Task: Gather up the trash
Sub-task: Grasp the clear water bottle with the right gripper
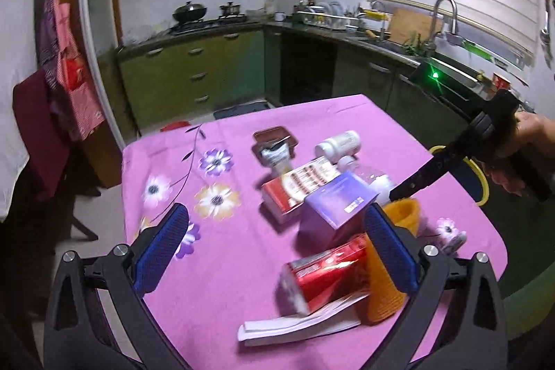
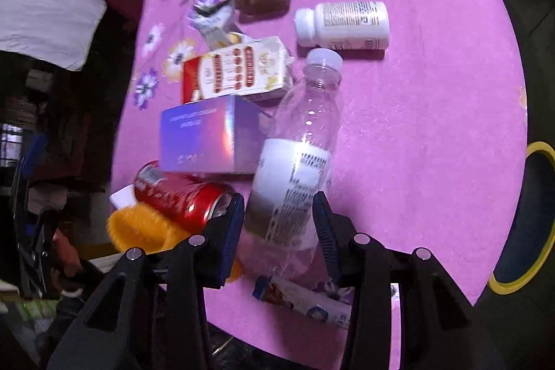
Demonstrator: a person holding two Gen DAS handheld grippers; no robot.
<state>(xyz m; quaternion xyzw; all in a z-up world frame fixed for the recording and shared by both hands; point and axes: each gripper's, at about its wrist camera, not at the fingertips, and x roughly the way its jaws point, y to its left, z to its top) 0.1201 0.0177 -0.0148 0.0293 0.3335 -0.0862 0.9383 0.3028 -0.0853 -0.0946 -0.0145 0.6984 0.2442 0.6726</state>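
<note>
A heap of trash lies on the pink flowered tablecloth (image 2: 433, 92). In the right wrist view my right gripper (image 2: 279, 224) is shut on the base end of a clear plastic bottle (image 2: 305, 127), whose cap points away toward a white pill bottle (image 2: 343, 23). Left of it are a purple box (image 2: 208, 137), a red-and-white carton (image 2: 236, 71), a red can (image 2: 180, 200) and an orange bristly cup (image 2: 138, 227). My left gripper (image 1: 277, 214) hangs wide open above the near table edge, with the red can (image 1: 326, 273) and purple box (image 1: 336, 207) ahead of it.
A dark bin with a yellow rim (image 2: 539, 148) stands off the table's right side. A brown tray (image 1: 274, 136) sits at the far end of the heap, and a snack packet (image 2: 301, 300) lies under the bottle's base. Kitchen counters (image 1: 399, 47) run behind.
</note>
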